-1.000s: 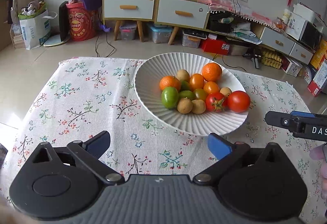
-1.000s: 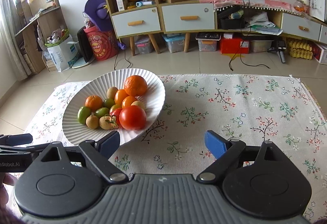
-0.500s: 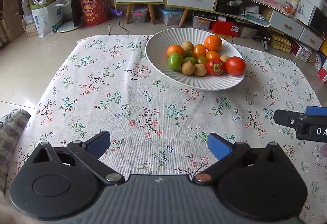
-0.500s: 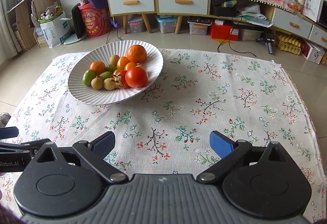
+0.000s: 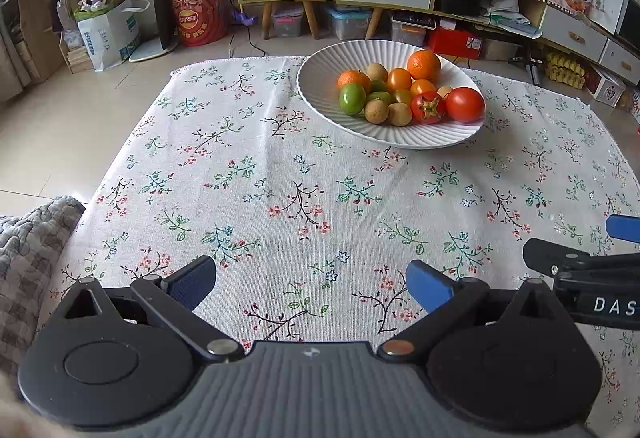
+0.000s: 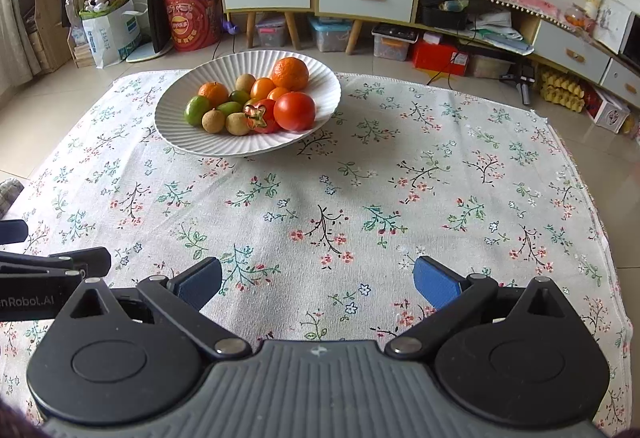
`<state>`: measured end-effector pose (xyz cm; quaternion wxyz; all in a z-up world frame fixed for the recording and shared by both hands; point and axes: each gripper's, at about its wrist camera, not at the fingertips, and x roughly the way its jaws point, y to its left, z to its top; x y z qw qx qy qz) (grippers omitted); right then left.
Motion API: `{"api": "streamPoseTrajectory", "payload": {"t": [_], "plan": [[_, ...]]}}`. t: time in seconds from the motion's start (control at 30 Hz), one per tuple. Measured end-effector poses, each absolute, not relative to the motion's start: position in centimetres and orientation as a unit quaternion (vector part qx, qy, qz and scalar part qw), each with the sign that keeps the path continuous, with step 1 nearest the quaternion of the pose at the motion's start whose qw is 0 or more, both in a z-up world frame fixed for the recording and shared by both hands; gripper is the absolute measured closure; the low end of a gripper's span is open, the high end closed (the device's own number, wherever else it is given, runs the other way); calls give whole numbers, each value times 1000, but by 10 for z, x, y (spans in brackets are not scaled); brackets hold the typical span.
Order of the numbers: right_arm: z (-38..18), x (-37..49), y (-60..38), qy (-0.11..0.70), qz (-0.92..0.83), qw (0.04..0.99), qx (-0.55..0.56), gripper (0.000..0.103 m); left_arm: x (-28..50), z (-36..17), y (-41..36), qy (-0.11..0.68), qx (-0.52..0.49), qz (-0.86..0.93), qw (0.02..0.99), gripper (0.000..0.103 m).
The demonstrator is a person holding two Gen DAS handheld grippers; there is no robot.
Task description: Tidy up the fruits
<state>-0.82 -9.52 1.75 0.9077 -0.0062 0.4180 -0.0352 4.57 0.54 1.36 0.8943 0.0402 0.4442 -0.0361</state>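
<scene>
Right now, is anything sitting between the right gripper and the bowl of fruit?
Nothing visible. Between the open right gripper and the white bowl lies only bare floral tablecloth. The left gripper is off to the side, also open and out of that path.

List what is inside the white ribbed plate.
The plate holds two tomatoes, oranges, green fruit and small brown ones. Anything beneath the pile is hidden.

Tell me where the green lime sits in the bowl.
In the left wrist view the green lime lies at the left edge of the fruit pile in the white bowl, just below a small orange and left of a brown longan.
</scene>
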Motion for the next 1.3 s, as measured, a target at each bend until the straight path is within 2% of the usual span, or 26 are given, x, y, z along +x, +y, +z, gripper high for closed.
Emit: {"api": "streamPoseTrajectory", "payload": {"t": [1.3], "plan": [[20,-10,-98,404,-51,913,-3,1,43,12,3,444,50,-34,894,5]]}}
